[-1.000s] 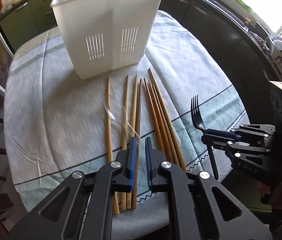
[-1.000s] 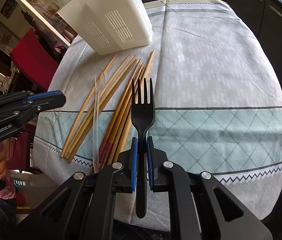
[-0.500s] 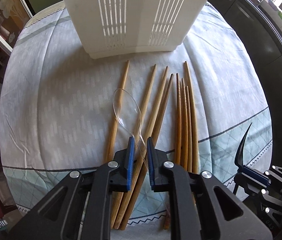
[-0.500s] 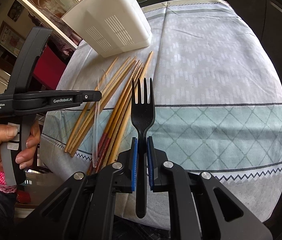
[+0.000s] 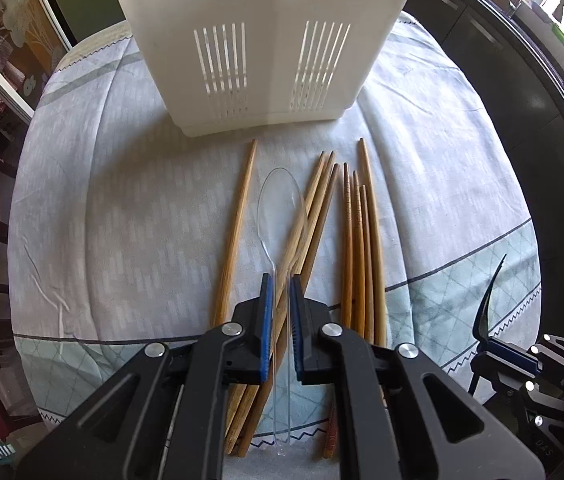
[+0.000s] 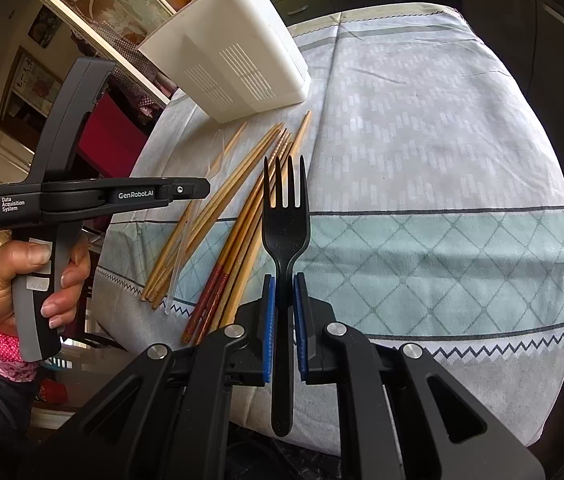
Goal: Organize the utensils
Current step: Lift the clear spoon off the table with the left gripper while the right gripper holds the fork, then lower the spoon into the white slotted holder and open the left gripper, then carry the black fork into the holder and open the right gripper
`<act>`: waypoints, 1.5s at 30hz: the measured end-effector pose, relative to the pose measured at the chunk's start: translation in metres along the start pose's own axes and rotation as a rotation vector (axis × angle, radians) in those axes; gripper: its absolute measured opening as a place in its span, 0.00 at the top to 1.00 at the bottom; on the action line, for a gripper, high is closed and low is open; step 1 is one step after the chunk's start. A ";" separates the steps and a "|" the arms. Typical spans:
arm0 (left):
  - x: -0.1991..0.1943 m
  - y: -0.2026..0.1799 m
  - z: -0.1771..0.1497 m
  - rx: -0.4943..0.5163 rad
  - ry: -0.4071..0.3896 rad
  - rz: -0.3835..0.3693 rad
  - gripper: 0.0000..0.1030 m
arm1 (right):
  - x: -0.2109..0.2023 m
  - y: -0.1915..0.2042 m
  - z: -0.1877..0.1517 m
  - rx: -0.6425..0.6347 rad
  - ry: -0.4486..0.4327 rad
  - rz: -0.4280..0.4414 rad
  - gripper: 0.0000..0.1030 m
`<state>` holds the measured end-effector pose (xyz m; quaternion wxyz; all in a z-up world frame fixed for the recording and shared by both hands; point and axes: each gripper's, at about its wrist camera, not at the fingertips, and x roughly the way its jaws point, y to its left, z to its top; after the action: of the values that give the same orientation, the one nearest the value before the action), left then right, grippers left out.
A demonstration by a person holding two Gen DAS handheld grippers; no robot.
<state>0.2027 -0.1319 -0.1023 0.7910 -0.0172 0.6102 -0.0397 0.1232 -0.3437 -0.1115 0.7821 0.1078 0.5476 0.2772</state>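
1. The right claw is clenched on the black fork, gripping its handle; the tines point up and forward, lifted above the table.
2. The left claw straddles the handle of the clear plastic spoon; a narrow gap shows between the blue pads, and whether they pinch it I cannot tell.
3. The spoon's bowl lies just ahead of the left claw, across the wooden chopsticks.
4. The white utensil holder stands beyond the chopstick tips.
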 end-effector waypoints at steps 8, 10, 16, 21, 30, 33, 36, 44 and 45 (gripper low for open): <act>-0.101 0.006 0.000 0.000 -0.285 -0.100 0.92 | -0.005 0.005 0.002 0.000 -0.019 0.009 0.90; -0.136 0.010 0.010 -0.009 -0.422 -0.116 0.92 | -0.005 0.006 0.004 -0.001 -0.024 0.015 0.90; -0.198 0.027 0.062 -0.071 -0.793 -0.114 0.92 | -0.002 0.006 0.006 0.008 -0.030 0.028 0.90; -0.190 0.028 0.100 -0.084 -0.980 -0.058 0.92 | -0.004 0.002 0.009 0.024 -0.051 0.036 0.90; -0.128 0.030 0.109 -0.069 -0.963 0.034 0.92 | -0.024 0.009 0.025 -0.007 -0.133 0.030 0.90; -0.107 0.035 0.102 -0.063 -0.899 0.035 0.92 | -0.033 0.021 0.038 -0.031 -0.174 0.032 0.90; -0.096 0.039 0.096 -0.055 -0.853 0.032 0.90 | -0.047 0.035 0.057 -0.053 -0.233 0.038 0.90; -0.113 0.062 0.067 -0.076 -0.826 -0.031 0.76 | -0.086 0.092 0.134 -0.145 -0.501 0.011 0.90; -0.120 0.067 0.061 -0.081 -0.829 -0.040 0.75 | -0.090 0.100 0.145 -0.161 -0.551 -0.006 0.90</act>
<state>0.2345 -0.0565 0.0236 0.9675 -0.0745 0.2407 -0.0208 0.2019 -0.2910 0.0618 0.9083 0.1148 0.2909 0.2777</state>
